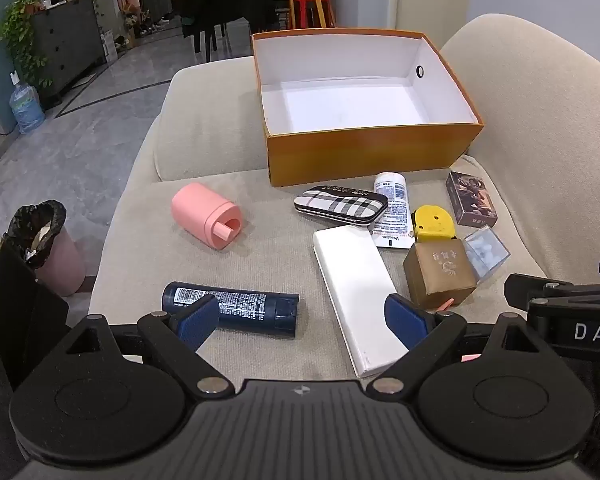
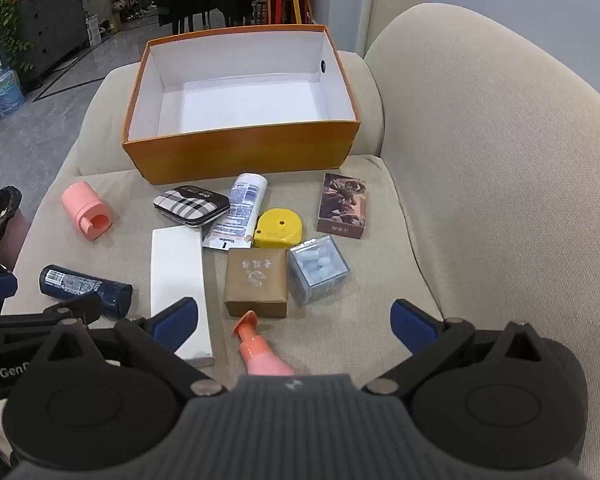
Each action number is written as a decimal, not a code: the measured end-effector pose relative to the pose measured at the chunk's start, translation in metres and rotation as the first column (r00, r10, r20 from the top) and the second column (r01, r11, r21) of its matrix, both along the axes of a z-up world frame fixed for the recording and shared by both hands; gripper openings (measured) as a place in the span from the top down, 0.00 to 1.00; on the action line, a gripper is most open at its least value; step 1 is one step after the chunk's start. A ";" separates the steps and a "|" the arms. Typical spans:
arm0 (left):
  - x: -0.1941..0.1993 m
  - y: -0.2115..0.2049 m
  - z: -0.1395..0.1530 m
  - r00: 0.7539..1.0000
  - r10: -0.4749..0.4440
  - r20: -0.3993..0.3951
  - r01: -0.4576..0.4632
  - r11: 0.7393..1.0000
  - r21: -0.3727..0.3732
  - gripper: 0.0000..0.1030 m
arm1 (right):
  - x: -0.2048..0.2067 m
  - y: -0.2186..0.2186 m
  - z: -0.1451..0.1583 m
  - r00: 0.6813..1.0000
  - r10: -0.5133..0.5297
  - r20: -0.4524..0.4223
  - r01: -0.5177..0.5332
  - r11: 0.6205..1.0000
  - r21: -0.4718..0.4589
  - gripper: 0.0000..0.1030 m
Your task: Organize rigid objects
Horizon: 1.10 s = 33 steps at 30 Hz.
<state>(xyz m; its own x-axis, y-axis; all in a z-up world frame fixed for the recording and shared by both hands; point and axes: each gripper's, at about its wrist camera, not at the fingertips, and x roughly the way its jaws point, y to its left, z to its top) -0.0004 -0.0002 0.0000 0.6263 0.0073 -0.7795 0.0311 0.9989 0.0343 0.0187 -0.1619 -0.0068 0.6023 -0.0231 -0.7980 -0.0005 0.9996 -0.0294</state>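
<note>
Orange box (image 2: 236, 160) — white inside, uncovered

Even, soft indoor light falls from above; shadows under the box (image 1: 374, 152) ahead of the tongs are faint. Both views are sharp, with mild glare on the floor (image 1: 80, 128). Fisheye bending and dark corners mark the edges.

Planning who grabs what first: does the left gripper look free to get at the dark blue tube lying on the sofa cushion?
Probably yes. The left gripper is open and empty, and the dark blue tube lies just ahead of its left finger, on its own and apart from the long white box.
</note>
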 end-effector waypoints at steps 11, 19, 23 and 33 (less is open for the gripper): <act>0.001 -0.006 0.006 1.000 0.002 0.001 -0.002 1.000 -0.002 0.00 | 0.002 -0.002 -0.003 1.000 0.000 -0.005 0.000 1.000 0.002 0.02; 0.000 -0.002 0.003 1.000 -0.002 0.001 0.002 1.000 0.002 0.00 | -0.001 -0.002 0.001 1.000 -0.001 -0.003 0.001 1.000 0.000 0.02; 0.000 -0.001 0.003 1.000 -0.002 0.002 0.002 1.000 0.002 0.00 | 0.000 -0.001 0.000 1.000 -0.001 -0.002 0.001 1.000 0.000 0.02; 0.000 -0.002 0.003 1.000 -0.004 0.002 0.004 1.000 0.003 0.00 | -0.001 -0.001 0.002 1.000 -0.001 -0.001 0.001 1.000 -0.001 0.02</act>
